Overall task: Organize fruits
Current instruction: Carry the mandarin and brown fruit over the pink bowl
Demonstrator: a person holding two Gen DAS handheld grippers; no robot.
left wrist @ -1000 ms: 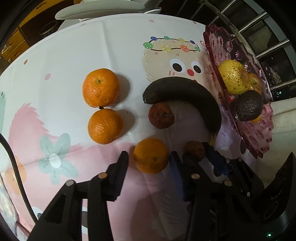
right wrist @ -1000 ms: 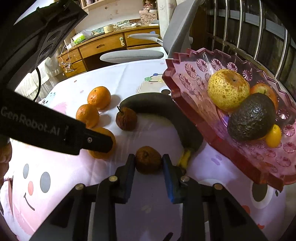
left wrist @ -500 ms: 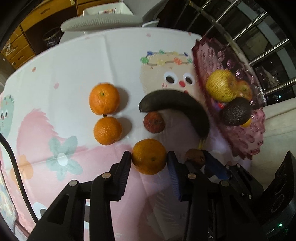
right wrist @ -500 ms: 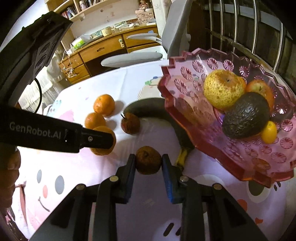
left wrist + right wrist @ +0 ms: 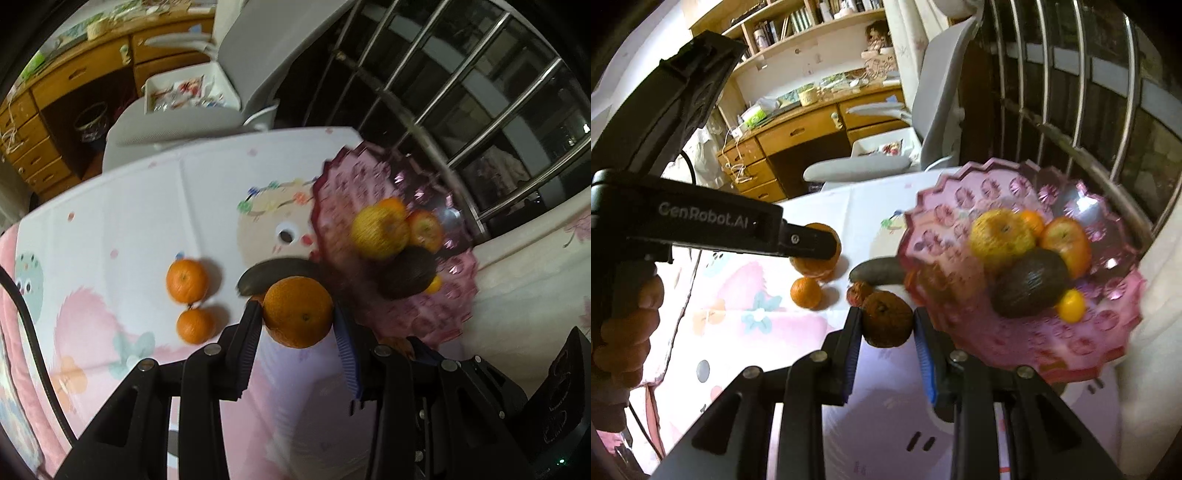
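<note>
My left gripper (image 5: 297,325) is shut on an orange (image 5: 298,312) and holds it above the table, near the pink glass fruit plate (image 5: 454,321). My right gripper (image 5: 886,328) is shut on a small brown wrinkled fruit (image 5: 887,318), lifted beside the plate's (image 5: 1015,343) near rim. The plate holds a yellow pear (image 5: 1001,236), an apple (image 5: 1067,242), an avocado (image 5: 1030,282) and a small yellow fruit (image 5: 1070,304). Two oranges (image 5: 186,279) (image 5: 195,325), a dark banana (image 5: 277,275) and a small reddish fruit (image 5: 858,292) lie on the tablecloth.
The table has a white and pink cartoon cloth (image 5: 129,236). A grey office chair (image 5: 192,122) and a wooden desk (image 5: 74,85) stand behind the far edge. Metal window bars (image 5: 480,92) rise behind the plate. The left gripper's body (image 5: 701,225) shows in the right wrist view.
Both grippers have risen from the table with their fruit and moved toward the pink plate. The fruit left on the cloth now looks smaller and farther away.
</note>
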